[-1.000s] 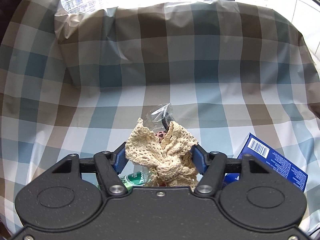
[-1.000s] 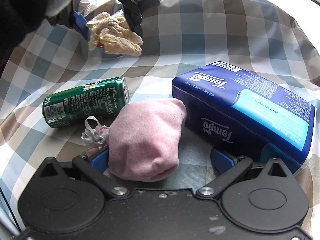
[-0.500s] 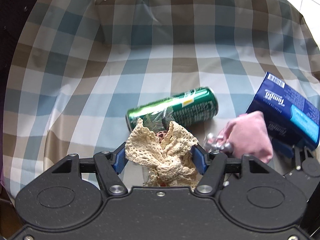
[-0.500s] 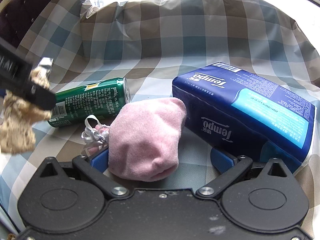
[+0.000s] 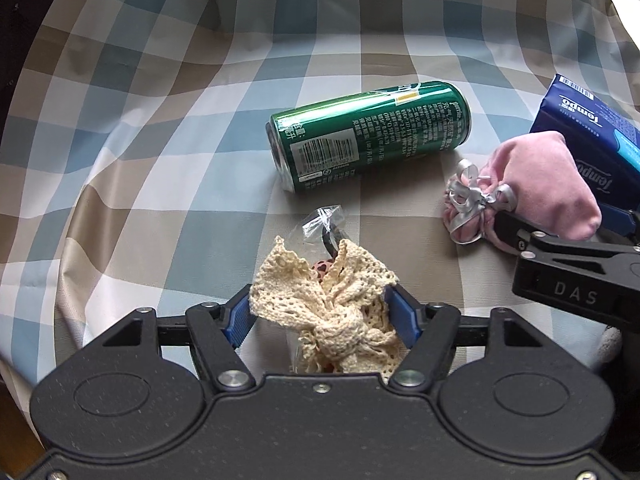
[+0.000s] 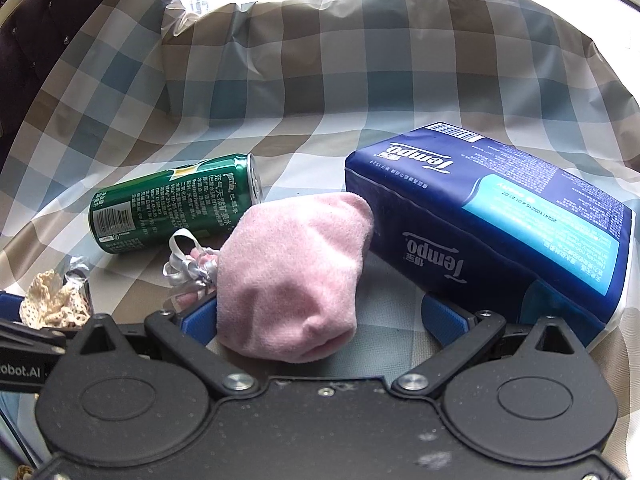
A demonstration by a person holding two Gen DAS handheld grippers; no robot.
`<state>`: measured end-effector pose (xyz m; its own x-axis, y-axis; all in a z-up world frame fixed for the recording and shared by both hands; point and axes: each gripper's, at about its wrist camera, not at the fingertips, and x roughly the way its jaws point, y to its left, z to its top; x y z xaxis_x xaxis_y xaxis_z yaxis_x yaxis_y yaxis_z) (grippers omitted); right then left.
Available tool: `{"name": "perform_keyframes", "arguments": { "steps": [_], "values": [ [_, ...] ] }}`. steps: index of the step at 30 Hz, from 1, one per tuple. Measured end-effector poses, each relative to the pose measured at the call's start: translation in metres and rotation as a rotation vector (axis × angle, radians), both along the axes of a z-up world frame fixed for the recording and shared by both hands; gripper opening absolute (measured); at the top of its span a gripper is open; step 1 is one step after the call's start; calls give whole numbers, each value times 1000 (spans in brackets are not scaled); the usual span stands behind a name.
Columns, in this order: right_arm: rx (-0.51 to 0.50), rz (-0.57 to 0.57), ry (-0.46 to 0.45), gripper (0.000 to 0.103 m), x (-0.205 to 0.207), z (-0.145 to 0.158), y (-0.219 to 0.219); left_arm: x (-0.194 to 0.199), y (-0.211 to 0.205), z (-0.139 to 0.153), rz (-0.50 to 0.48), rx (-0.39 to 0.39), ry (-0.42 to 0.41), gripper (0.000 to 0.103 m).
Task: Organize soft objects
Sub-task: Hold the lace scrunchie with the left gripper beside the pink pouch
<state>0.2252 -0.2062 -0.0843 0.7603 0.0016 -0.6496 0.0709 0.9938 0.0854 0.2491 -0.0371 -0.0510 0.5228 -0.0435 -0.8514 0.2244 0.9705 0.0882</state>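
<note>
My left gripper (image 5: 320, 312) holds a cream crochet bow in a clear plastic wrap (image 5: 324, 300), low over the checked cloth (image 5: 160, 160). Its jaws are opening, and the blue pads still touch both sides of the bow. The bow (image 6: 52, 308) also shows at the left edge of the right wrist view. My right gripper (image 6: 316, 312) stands wide open around a pink velvet pouch (image 6: 292, 276) tied with a silver ribbon (image 6: 188, 268). Only its left pad touches the pouch. The pouch (image 5: 548, 184) lies just right of the left gripper.
A green drink can (image 5: 368, 136) lies on its side beyond the bow. A dark blue tissue pack (image 6: 500, 216) rests against the pouch on the right. The cloth rises into a wall (image 6: 360, 60) at the back. A dark chair (image 6: 60, 20) stands at the far left.
The left gripper has come down and across with the bow, from high against the back wall to just above the cloth beside the can and pouch. The right gripper has stayed still.
</note>
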Motion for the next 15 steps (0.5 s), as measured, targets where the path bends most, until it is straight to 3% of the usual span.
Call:
{"name": "perform_keyframes", "arguments": {
  "steps": [5, 13, 15],
  "values": [
    [-24, 33, 36, 103, 5, 1, 2, -6, 0, -4, -5, 0, -46, 71],
    [23, 36, 167, 103, 23, 13, 5, -6, 19, -11, 44, -114, -58, 81],
    [23, 30, 187, 103, 26, 14, 9, -8, 17, -12, 37, -107, -74, 82]
  ]
}}
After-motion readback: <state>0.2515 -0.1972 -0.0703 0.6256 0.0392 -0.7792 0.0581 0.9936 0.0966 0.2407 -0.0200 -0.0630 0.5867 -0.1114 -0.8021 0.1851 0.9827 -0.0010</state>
